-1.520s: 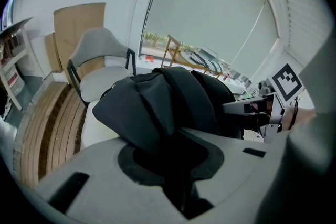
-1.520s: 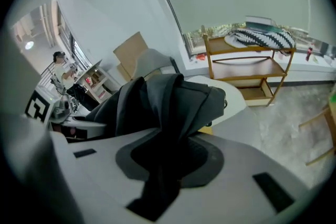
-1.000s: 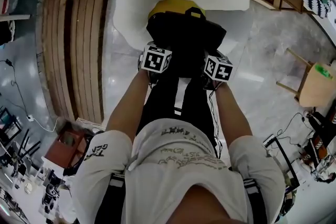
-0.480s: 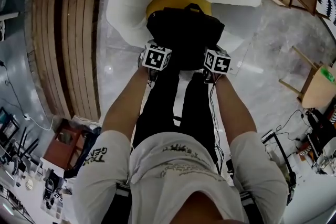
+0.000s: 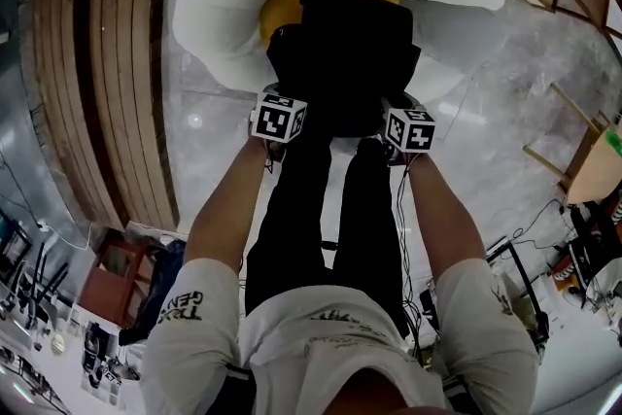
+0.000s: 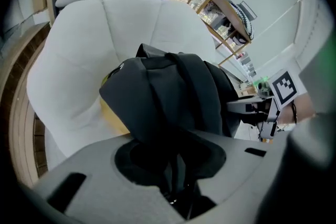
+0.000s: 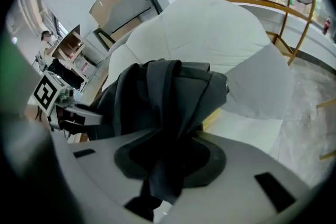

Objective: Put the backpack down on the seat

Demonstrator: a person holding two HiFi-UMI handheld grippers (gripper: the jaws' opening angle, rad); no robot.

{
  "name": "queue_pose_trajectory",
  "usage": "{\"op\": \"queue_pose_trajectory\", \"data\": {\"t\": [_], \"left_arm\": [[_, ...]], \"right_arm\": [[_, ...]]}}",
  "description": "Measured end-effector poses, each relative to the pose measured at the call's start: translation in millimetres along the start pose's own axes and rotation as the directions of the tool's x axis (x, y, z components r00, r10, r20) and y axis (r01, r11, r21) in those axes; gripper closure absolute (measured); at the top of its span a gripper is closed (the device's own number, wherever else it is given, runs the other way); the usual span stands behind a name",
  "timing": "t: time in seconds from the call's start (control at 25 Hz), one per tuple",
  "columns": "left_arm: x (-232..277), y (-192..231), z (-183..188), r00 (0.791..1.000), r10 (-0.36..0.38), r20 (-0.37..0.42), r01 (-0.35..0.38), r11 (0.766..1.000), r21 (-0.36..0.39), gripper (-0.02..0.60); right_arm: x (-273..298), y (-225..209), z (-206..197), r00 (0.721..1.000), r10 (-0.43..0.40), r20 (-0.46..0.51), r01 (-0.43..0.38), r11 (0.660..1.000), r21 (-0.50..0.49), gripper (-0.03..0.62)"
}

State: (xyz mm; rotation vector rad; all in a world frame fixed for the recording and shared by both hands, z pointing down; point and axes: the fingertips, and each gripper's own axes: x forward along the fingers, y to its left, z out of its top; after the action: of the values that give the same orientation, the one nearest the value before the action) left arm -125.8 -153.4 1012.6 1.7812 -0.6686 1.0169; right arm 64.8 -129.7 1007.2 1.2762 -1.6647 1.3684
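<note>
Already the backpack point(image 5: 340, 53) rests on the white seat point(image 5: 219, 24), over a yellow cushion point(image 5: 277, 7). The left gripper point(image 6: 176, 186) and right gripper point(image 7: 157, 186) have its black fabric between their opening jaws. Best to release fully, then draw straight back so no strap snags.

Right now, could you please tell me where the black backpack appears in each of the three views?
Head view: backpack at upper centre, on the white armchair.
Left gripper view: backpack at centre.
Right gripper view: backpack at centre, slightly left.
Shared landmark: the white armchair behind it in all three.
</note>
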Motion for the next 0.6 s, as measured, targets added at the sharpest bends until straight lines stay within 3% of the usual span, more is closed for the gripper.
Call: {"op": "queue_pose_trajectory", "data": {"t": [0.24,0.36,0.48,0.6], "left_arm": [[16.7,30.8,3.6,0.999,0.016,0.041,-0.011,0.993,-0.120,0.415],[16.9,43.9,10.4,0.998,0.040,0.056,-0.034,0.994,-0.101,0.357],[6.9,55.0,11.2,0.994,0.085,0.064,-0.081,0.995,-0.065,0.347],[-5.7,63.0,14.9,0.989,0.110,0.098,-0.102,0.991,-0.084,0.341]], "right_arm": [[23.3,-4.5,7.8,0.998,-0.008,0.058,0.009,1.000,-0.015,0.446],[27.4,-5.8,23.1,0.995,0.004,0.101,0.001,0.999,-0.053,0.399],[25.5,-1.5,33.1,0.992,0.036,0.123,-0.023,0.994,-0.104,0.347],[21.6,-0.3,42.0,0.989,0.009,0.144,0.012,0.989,-0.147,0.326]]}}
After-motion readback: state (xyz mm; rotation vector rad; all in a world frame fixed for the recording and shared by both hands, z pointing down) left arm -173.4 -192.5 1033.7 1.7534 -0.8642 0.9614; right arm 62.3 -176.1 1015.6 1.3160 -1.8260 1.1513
